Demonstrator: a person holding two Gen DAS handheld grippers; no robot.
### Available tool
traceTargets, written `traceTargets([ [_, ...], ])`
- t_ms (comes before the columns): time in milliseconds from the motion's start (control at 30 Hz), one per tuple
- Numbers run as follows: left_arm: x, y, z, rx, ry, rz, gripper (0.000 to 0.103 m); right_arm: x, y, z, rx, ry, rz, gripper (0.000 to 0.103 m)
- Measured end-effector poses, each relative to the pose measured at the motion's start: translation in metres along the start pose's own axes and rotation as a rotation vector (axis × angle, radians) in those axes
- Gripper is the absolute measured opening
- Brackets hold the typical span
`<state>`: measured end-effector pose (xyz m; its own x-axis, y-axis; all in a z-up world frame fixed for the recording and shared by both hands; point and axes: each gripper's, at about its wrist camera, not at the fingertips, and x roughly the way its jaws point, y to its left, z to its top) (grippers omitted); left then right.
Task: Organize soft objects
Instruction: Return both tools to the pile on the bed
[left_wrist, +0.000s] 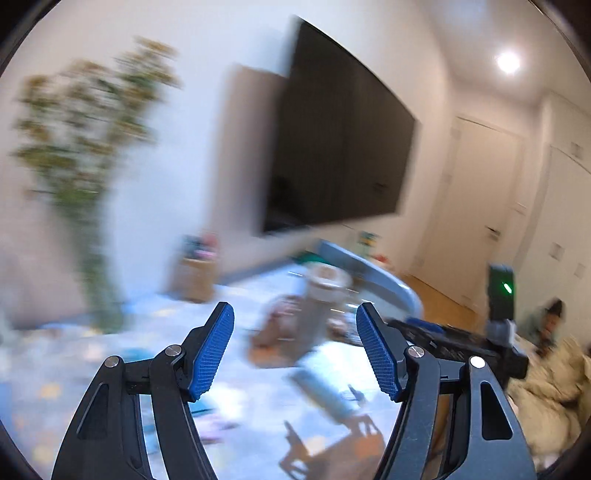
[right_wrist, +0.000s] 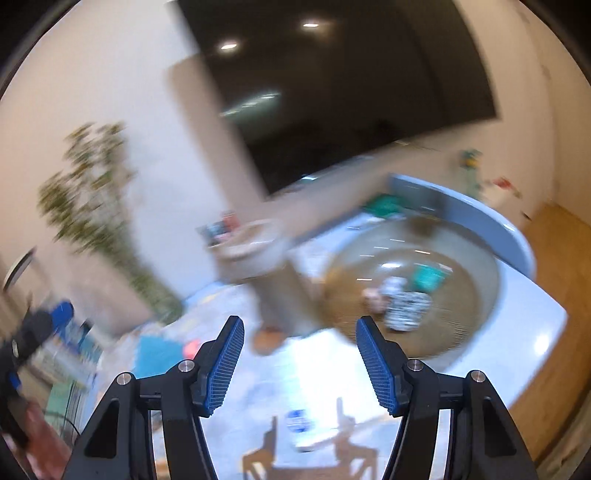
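Observation:
Both views are blurred by motion. My left gripper (left_wrist: 295, 350) is open and empty, held above a pale play mat (left_wrist: 92, 369). My right gripper (right_wrist: 299, 363) is open and empty, also above the mat. In the right wrist view a round brown basket (right_wrist: 461, 332) lies ahead to the right, holding a black-and-white patterned soft item (right_wrist: 404, 312), a pink item (right_wrist: 373, 297) and a teal one (right_wrist: 428, 277). A tall grey-beige soft container (right_wrist: 284, 295) stands just beyond the fingers; it also shows in the left wrist view (left_wrist: 314, 314). The right gripper's body (left_wrist: 461, 343) shows at the left view's right.
A large dark TV (left_wrist: 340, 147) hangs on the wall. A leafy plant (left_wrist: 85, 166) stands at left. A small brown box of items (left_wrist: 194, 277) sits by the wall. A blue curved barrier (right_wrist: 480, 221) edges the mat; wooden floor (right_wrist: 554, 295) lies to the right. A person (left_wrist: 550, 321) sits far right.

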<state>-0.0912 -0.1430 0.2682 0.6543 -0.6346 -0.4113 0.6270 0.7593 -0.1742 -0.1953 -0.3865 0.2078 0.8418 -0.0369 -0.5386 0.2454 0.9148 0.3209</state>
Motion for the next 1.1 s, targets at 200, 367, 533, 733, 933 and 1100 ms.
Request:
traceTargets([
  [200,-0.072,0.084,-0.018,-0.146,-0.087,0.225,0.08,0.046,0.088,-0.028,-0.167,0.068,0.116,0.063],
  [367,-0.052,0.149,-0.082,-0.302,-0.038,0.335,0.08,0.099,0.128,-0.073,-0.227,0.126,0.186,0.063],
  [533,-0.008,0.181,-0.146,-0.317,0.043,0.432,0.08,0.146,0.148,-0.119,-0.295,0.172,0.155,0.063],
  [733,0.031,0.186,-0.19,-0.257,0.107,0.446,0.08,0.177,0.149,-0.141,-0.309,0.227,0.113,0.063],
  [933,0.039,0.186,-0.199,-0.265,0.152,0.454,0.08,0.174,0.148,-0.142,-0.315,0.188,0.105,0.082],
  [1100,0.039,0.184,-0.2,-0.259,0.156,0.447,0.08,0.171,0.152,-0.143,-0.332,0.178,0.104,0.082],
])
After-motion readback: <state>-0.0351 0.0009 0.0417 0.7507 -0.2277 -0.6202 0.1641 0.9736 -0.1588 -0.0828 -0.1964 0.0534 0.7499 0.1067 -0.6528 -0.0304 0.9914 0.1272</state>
